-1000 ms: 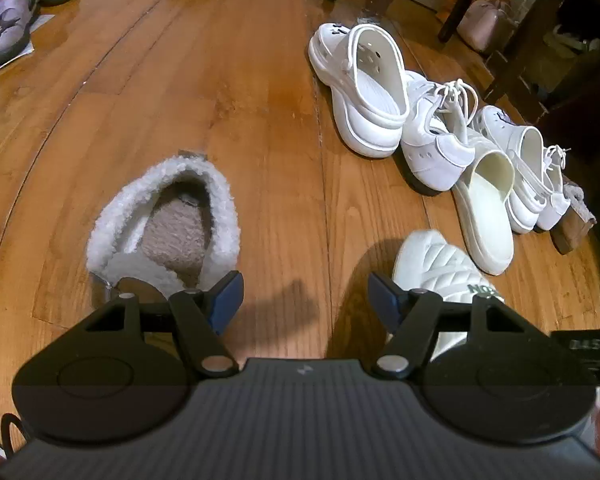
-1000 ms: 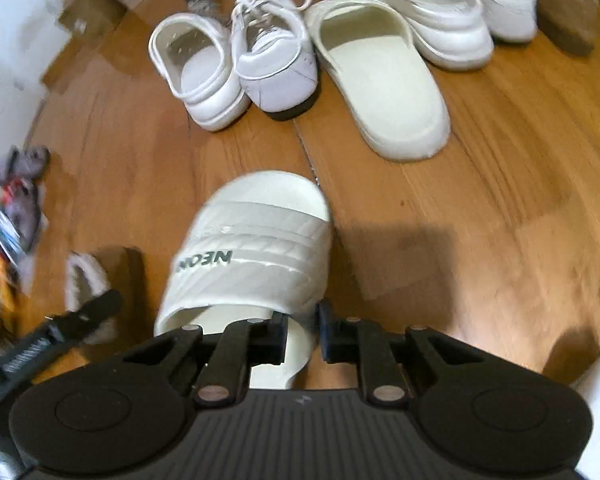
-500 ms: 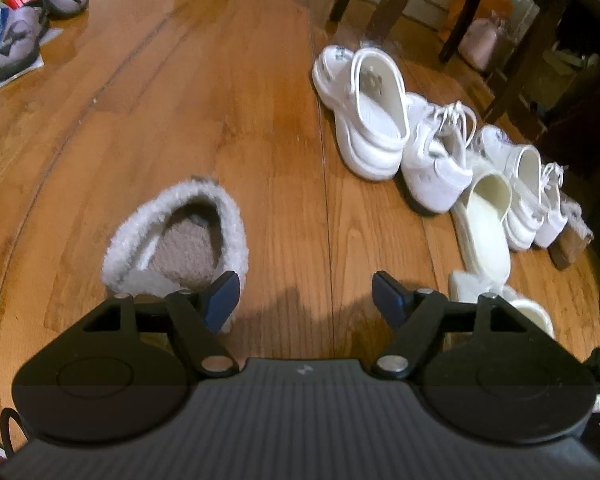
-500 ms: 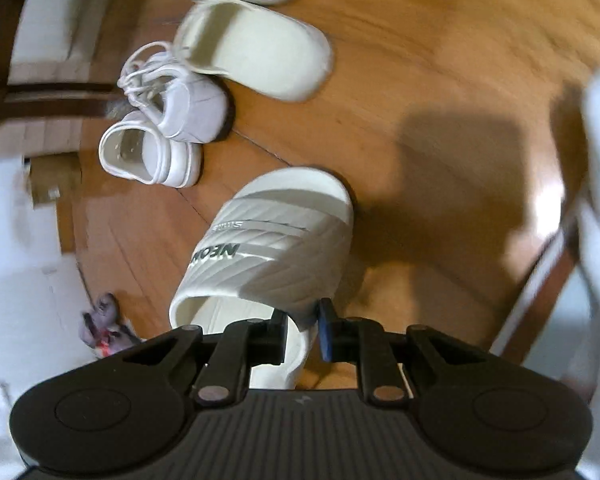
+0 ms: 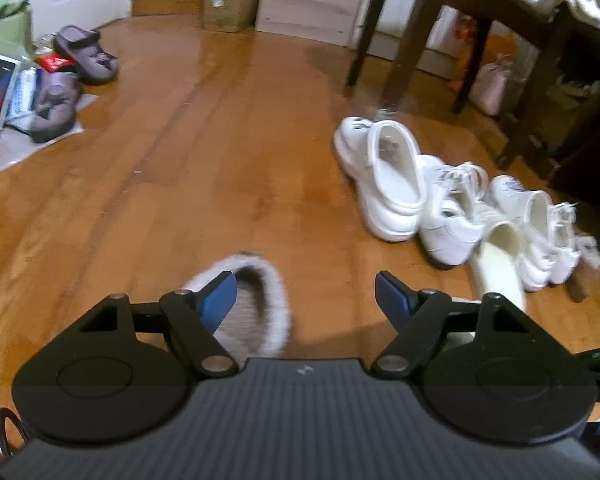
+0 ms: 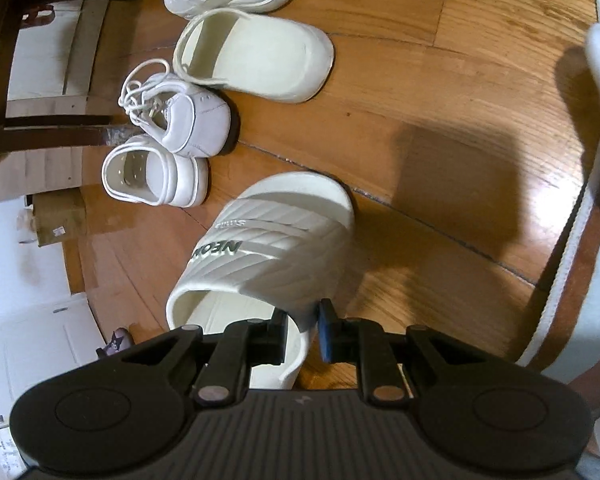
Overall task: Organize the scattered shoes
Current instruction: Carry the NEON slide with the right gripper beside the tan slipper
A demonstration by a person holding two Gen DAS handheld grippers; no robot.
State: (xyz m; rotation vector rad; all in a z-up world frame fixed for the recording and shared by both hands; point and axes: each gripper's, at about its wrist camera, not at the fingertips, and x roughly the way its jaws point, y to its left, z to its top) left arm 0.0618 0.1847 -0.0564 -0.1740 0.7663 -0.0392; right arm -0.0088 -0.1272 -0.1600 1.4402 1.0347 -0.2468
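My right gripper (image 6: pixel 303 320) is shut on the side edge of a white ribbed slide sandal (image 6: pixel 272 248), which hangs tilted over the wooden floor. Beyond it stands a row of white shoes: a cream clog (image 6: pixel 260 56), a laced sneaker (image 6: pixel 188 120) and a white clog (image 6: pixel 156 172). My left gripper (image 5: pixel 304 284) is open and its jaws are opening, with nothing between them. A fluffy white-rimmed slipper (image 5: pixel 272 292) lies on the floor just below its left finger. The same row, led by the white clog (image 5: pixel 392 184), shows at right.
Two grey shoes (image 5: pixel 84 54) lie among papers and bags at far left. Dark table legs (image 5: pixel 408 40) rise behind the shoe row, with a pink bag (image 5: pixel 492 84) under the table. A cardboard box (image 5: pixel 230 0) stands by the back wall.
The left gripper rose and tipped upward, so the fluffy slipper sank in its view, and its jaws widened. The right gripper rolled with the slide still held; the shoe row swung to the upper left.
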